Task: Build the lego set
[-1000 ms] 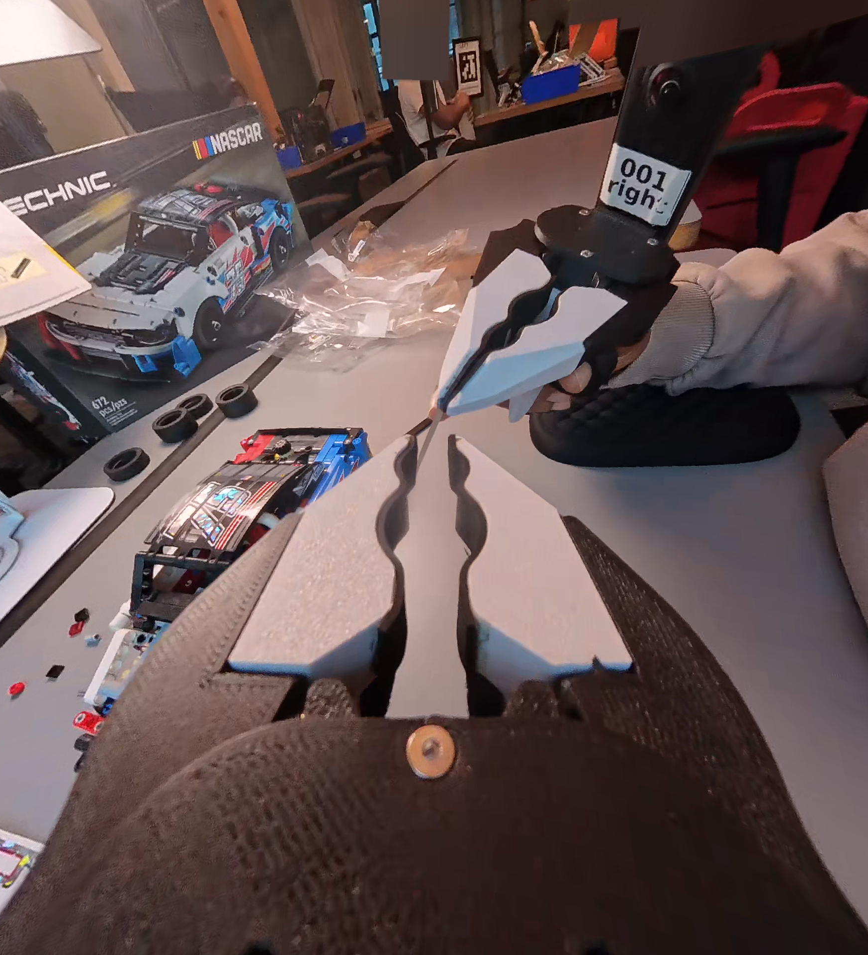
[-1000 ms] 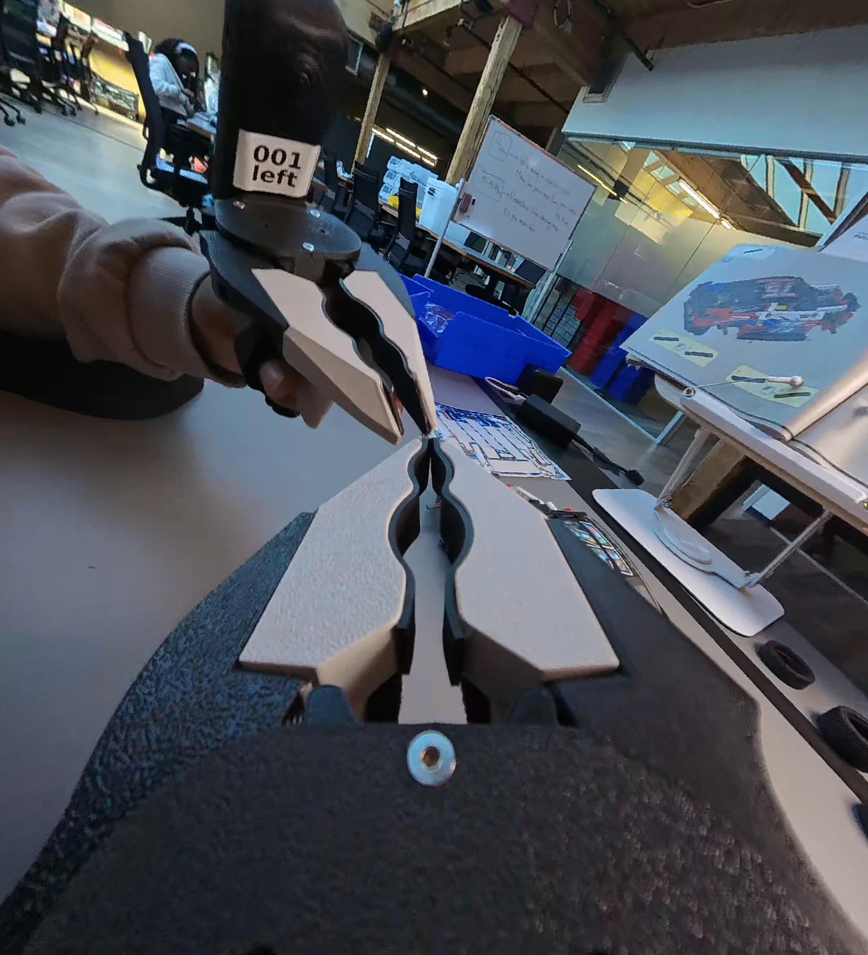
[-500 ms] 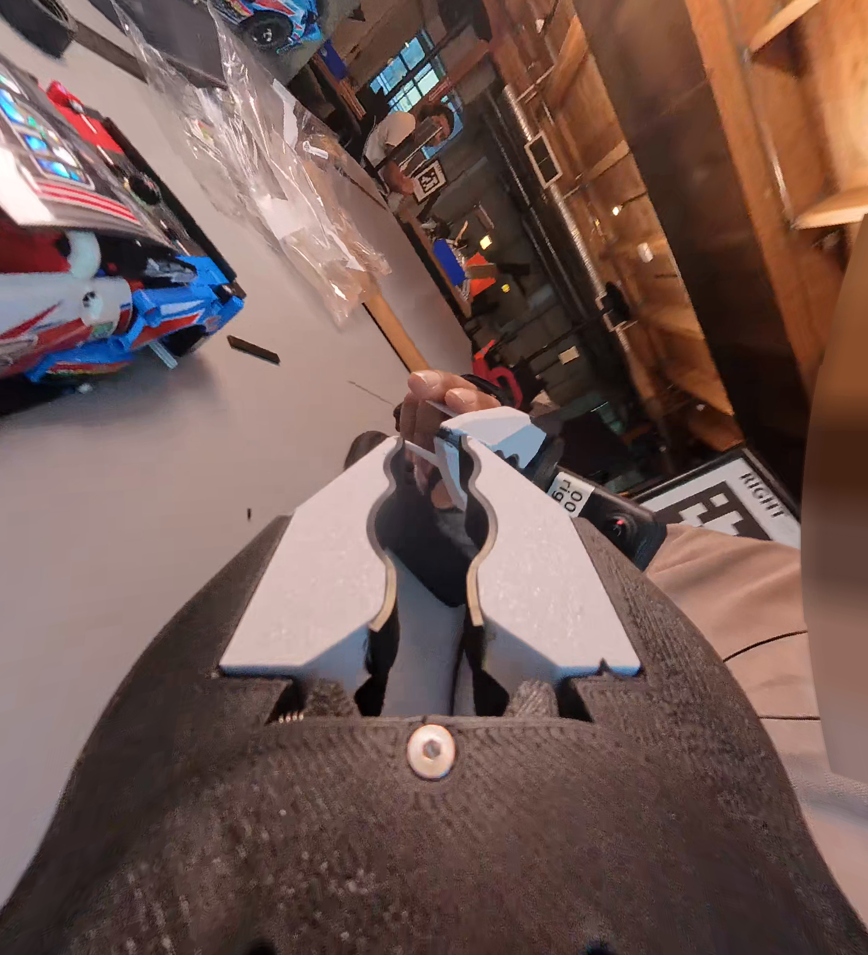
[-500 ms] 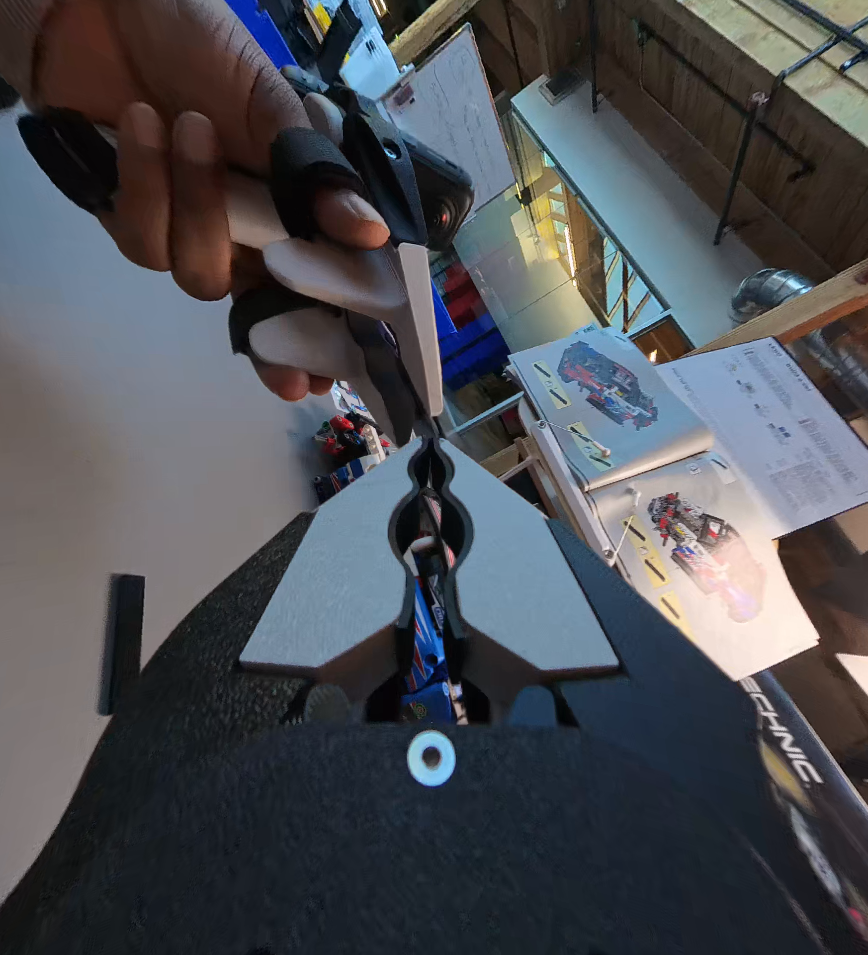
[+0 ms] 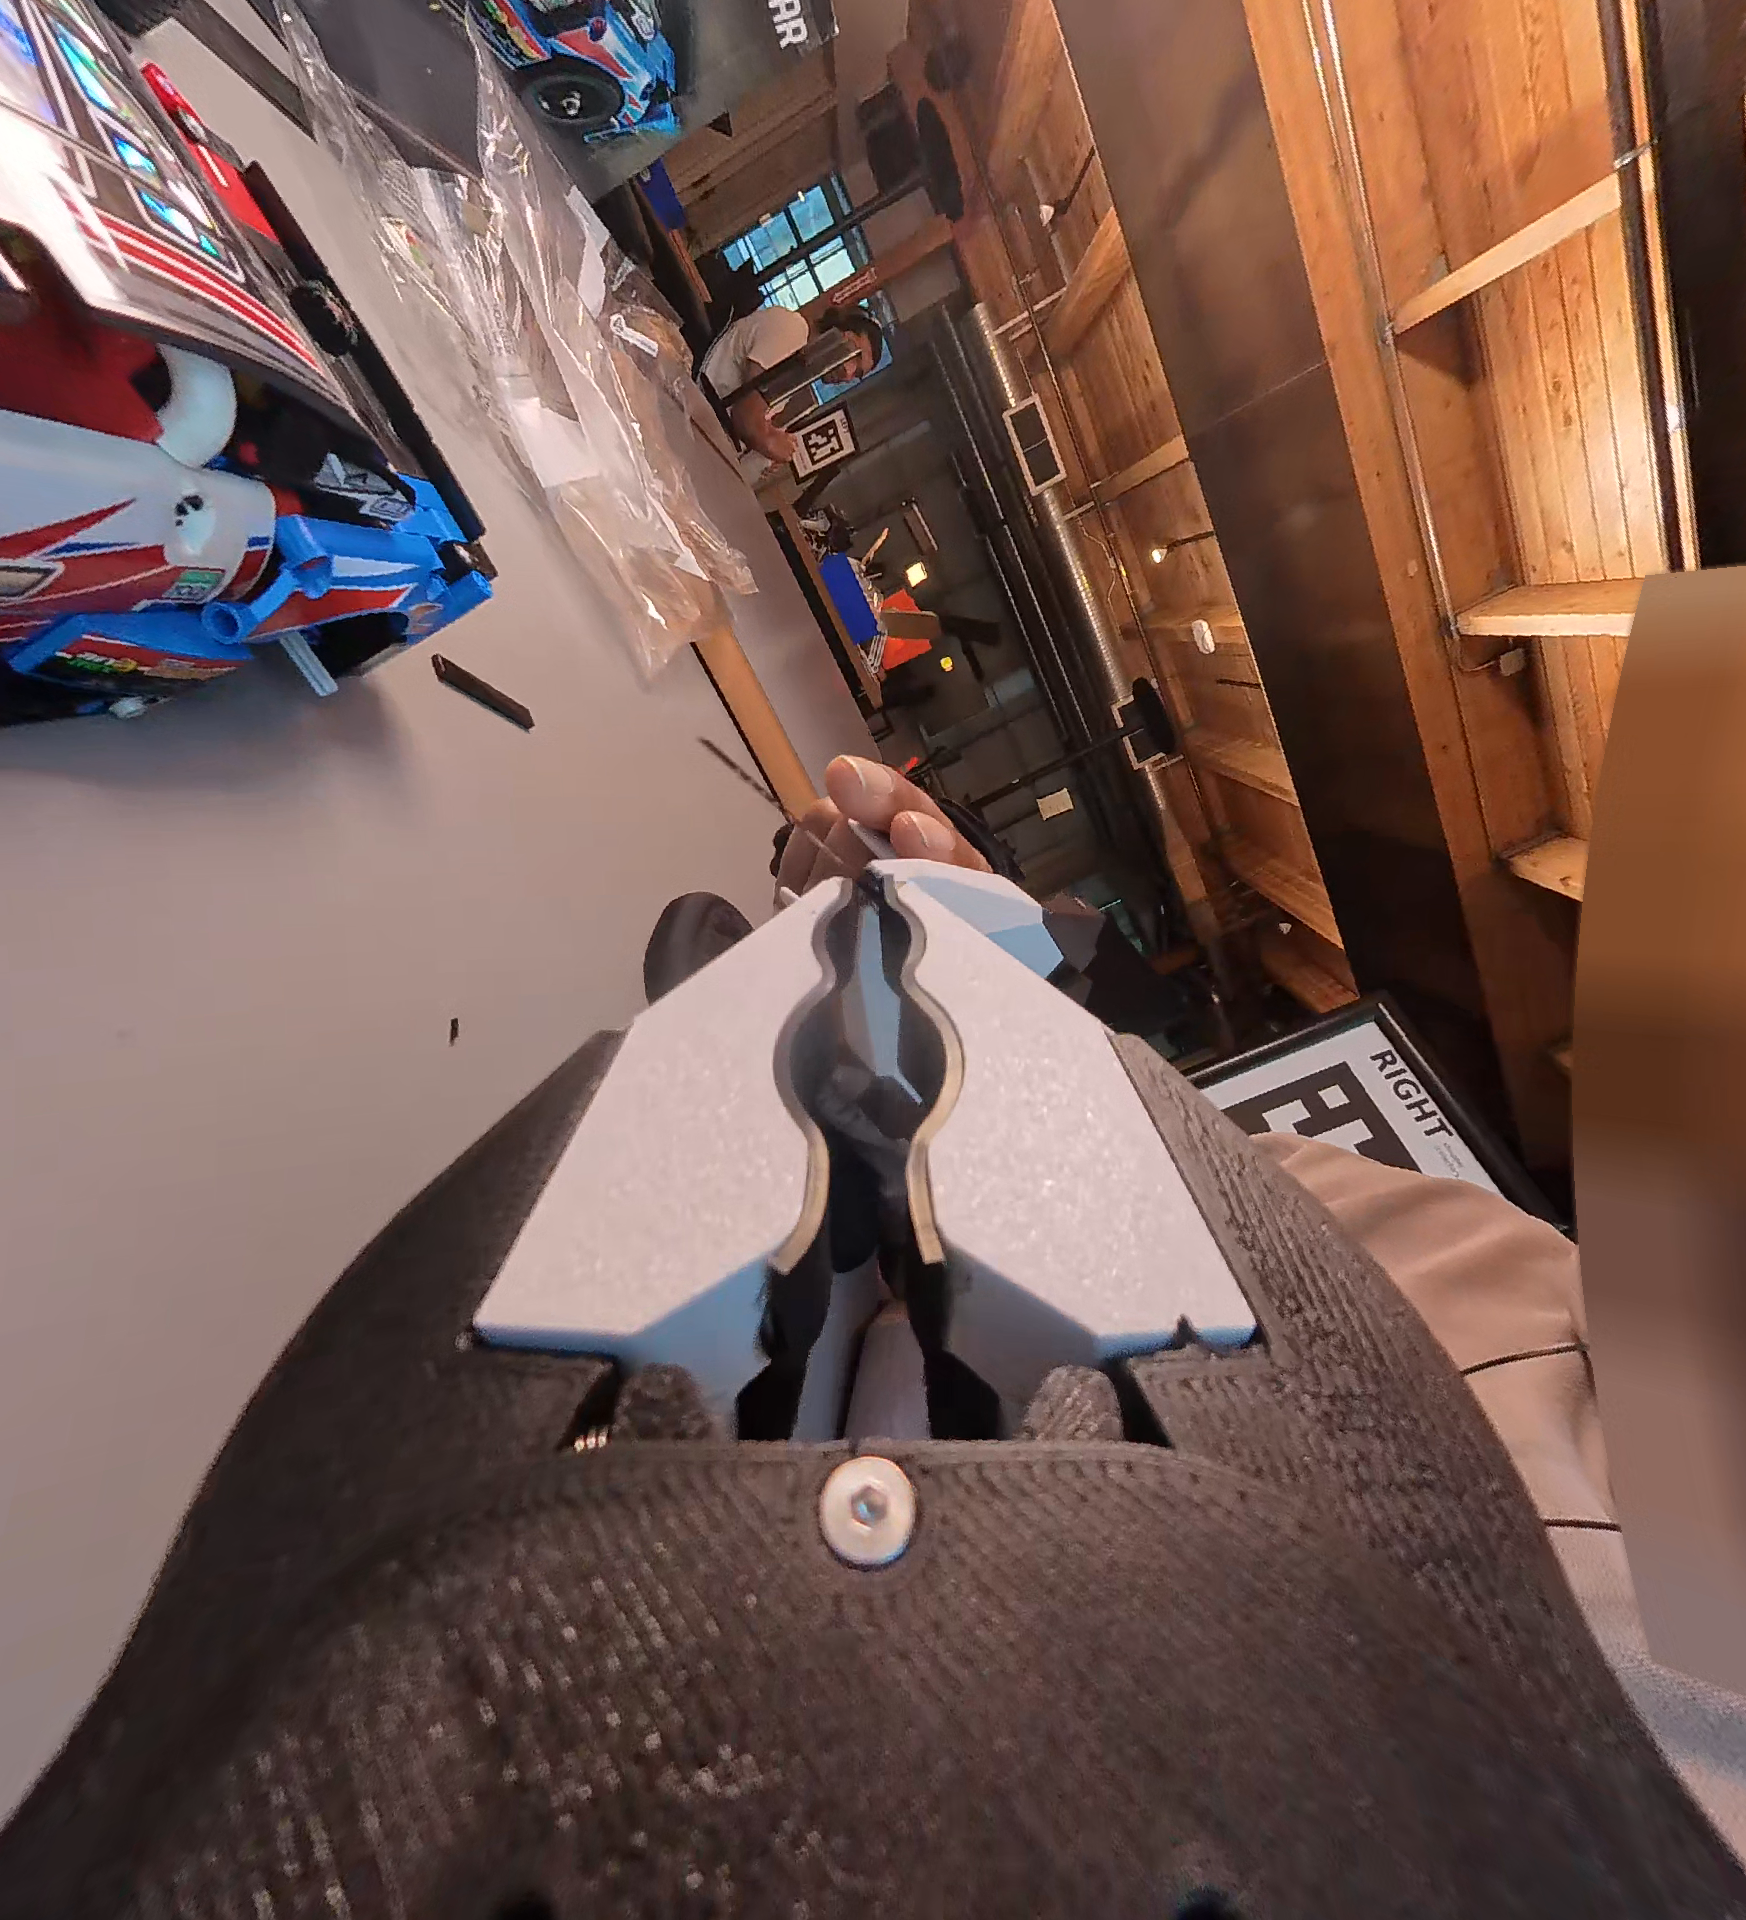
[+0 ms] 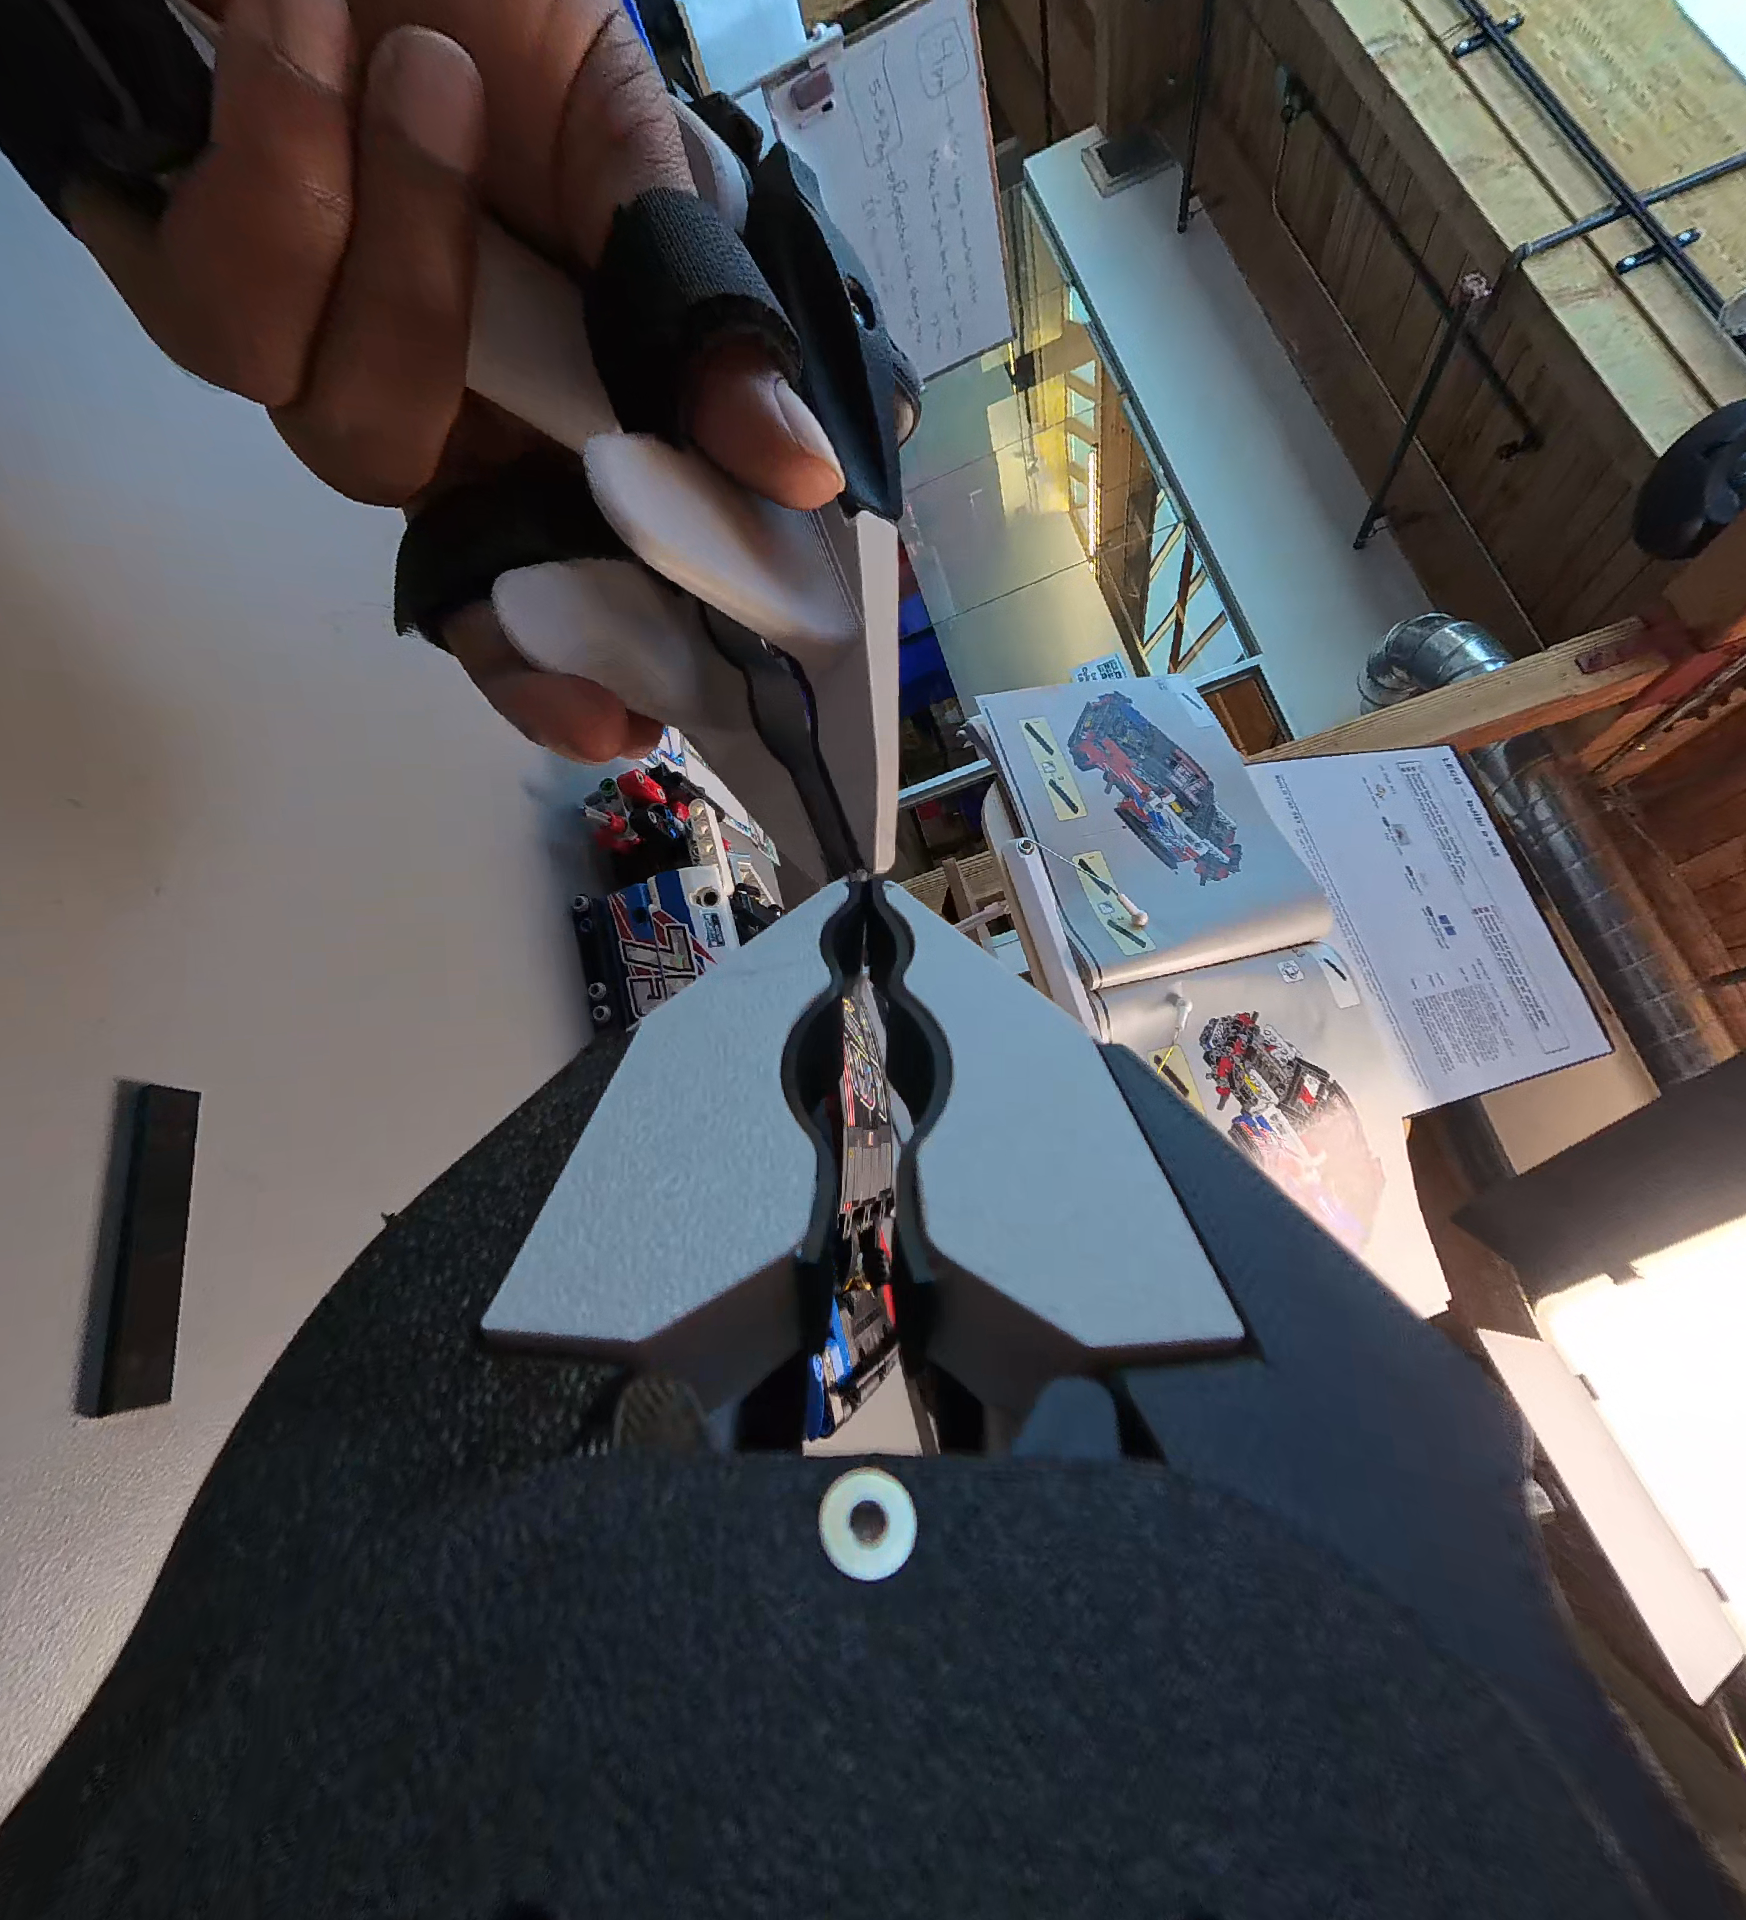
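Note:
Both views are rolled sideways. My left gripper point(image 5: 874, 883) and my right gripper point(image 6: 864, 881) meet tip to tip above the grey table point(image 5: 225, 1039). Both are shut on the same thin pale strip point(image 5: 864, 836), which is barely visible between the tips. The right gripper shows behind my left tips in the left wrist view point(image 5: 994, 920). The left gripper, held by a hand point(image 6: 412, 260), comes down from above in the right wrist view point(image 6: 853, 790). The partly built lego race car point(image 5: 173, 499) lies on the table to the left and also shows in the right wrist view point(image 6: 661, 935).
A flat black lego piece point(image 5: 482, 691) lies near the car and also shows in the right wrist view point(image 6: 136, 1247). Empty plastic bags point(image 5: 557, 364) and the set's box point(image 5: 588, 62) lie beyond. An open instruction booklet point(image 6: 1160, 831) stands on a holder. My two grippers' fingertips are within a few centimetres of each other.
Both grippers have rolled sideways and stayed tip to tip. My left gripper, open a second ago, has closed onto the strip that the right gripper holds.

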`<action>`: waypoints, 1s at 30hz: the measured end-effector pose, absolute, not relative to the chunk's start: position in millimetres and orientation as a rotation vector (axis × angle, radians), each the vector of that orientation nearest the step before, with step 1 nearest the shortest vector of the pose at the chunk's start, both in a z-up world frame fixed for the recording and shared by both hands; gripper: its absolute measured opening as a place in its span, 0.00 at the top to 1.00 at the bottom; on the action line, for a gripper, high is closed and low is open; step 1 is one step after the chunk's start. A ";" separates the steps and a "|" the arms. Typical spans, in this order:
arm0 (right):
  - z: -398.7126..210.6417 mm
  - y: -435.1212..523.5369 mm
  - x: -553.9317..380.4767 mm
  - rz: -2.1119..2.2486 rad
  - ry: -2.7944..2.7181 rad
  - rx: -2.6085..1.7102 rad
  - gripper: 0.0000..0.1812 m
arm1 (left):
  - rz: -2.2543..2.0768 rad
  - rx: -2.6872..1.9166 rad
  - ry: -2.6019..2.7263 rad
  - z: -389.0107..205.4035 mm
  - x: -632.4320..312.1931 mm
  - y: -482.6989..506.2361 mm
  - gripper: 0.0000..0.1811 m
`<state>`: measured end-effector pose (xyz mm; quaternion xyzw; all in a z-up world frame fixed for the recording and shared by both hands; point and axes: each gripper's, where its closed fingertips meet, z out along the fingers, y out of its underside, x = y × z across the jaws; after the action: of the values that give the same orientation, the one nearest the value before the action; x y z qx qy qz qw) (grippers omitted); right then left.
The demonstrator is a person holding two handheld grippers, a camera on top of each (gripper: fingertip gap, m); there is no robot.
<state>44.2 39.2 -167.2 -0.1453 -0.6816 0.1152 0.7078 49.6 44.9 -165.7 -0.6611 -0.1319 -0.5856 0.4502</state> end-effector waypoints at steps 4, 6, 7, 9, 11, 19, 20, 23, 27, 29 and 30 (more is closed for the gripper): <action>-166.4 38.9 44.0 0.242 -1.508 -0.313 1.00 | -1.428 -1.633 -0.320 -165.8 49.1 45.0 1.00; -166.6 38.6 44.1 0.244 -1.507 -0.314 1.00 | -1.398 -1.642 -0.287 -165.9 49.1 44.4 1.00; -166.8 38.5 43.9 0.254 -1.506 -0.322 1.00 | -1.371 -1.649 -0.260 -165.8 49.0 44.1 1.00; -164.9 39.1 43.5 0.304 -1.499 -0.363 0.97 | -1.307 -1.661 -0.198 -164.7 47.8 43.9 1.00; -168.2 37.9 43.2 0.390 -1.545 -0.417 0.79 | -1.251 -1.652 -0.141 -159.9 42.9 43.8 1.00; -143.6 38.8 62.4 1.763 -1.484 -1.102 0.75 | -0.989 -1.748 0.460 -151.4 62.7 14.7 1.00; -138.5 40.5 67.1 1.919 -1.449 -1.139 0.77 | -0.990 -1.757 0.501 -152.1 66.1 11.0 1.00; -138.8 42.3 75.1 2.079 -1.444 -1.163 0.84 | -0.977 -1.781 0.555 -156.9 71.2 7.1 1.00; -145.0 36.1 74.5 2.063 -1.503 -1.159 0.90 | -0.993 -1.798 0.567 -162.5 74.4 6.4 1.00; -146.8 35.4 73.8 2.054 -1.512 -1.162 0.92 | -0.996 -1.801 0.562 -163.8 74.2 7.0 1.00; -147.3 36.1 73.3 2.051 -1.509 -1.165 0.93 | -0.999 -1.805 0.560 -164.5 73.9 7.3 1.00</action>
<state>73.3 36.1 -147.3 -0.4101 -0.5312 0.7217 0.1698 73.9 7.3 -164.5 -0.7401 0.2297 -0.4096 0.4813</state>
